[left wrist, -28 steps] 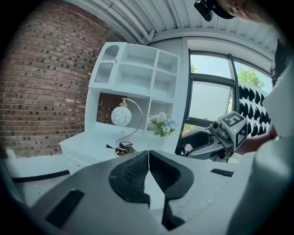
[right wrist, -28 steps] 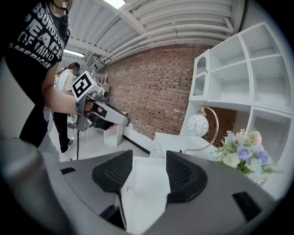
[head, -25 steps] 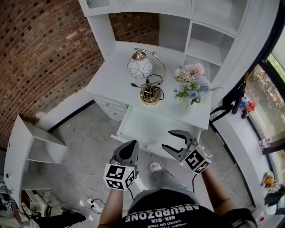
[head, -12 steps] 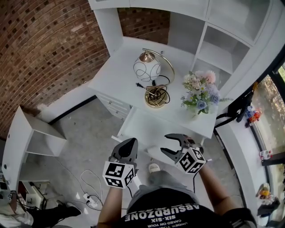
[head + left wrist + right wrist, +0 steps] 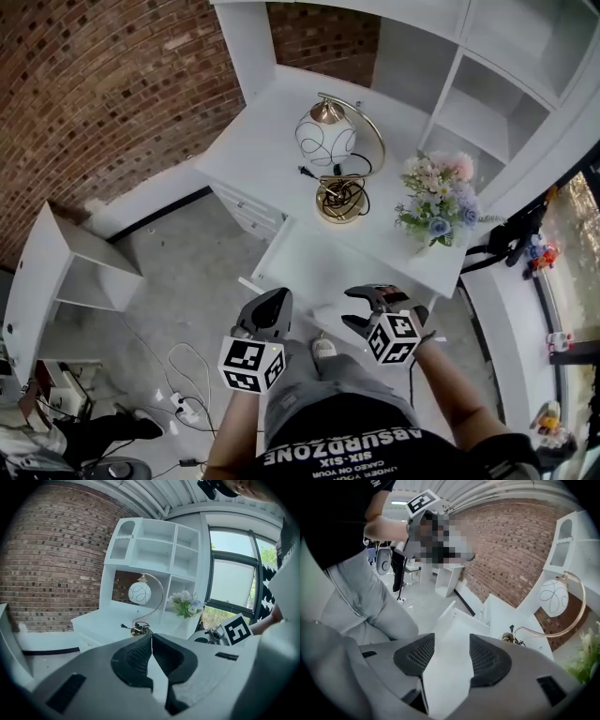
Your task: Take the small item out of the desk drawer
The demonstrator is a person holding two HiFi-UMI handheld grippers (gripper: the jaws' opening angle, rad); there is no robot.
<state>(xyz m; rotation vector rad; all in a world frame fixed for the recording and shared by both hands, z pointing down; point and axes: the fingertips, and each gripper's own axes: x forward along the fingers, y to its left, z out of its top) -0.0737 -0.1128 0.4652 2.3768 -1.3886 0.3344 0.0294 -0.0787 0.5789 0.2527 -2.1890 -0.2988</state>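
The white desk's drawer is pulled open, and its inside looks bare white; I can make out no small item in it. My left gripper hovers over the drawer's front edge, shut with its pads pressed together and nothing between them. My right gripper hangs open beside it, at the drawer's front right. In the right gripper view those jaws stand apart over the open drawer with nothing in the gap.
On the desk top stand a globe lamp with a coiled cord and a flower bouquet. White shelving rises behind. A loose white shelf unit and cables with a power strip lie on the floor at left.
The head view has shifted, so the desk sits higher and further right. My right gripper drew a little down and toward the left one. Neither gripper's state changed.
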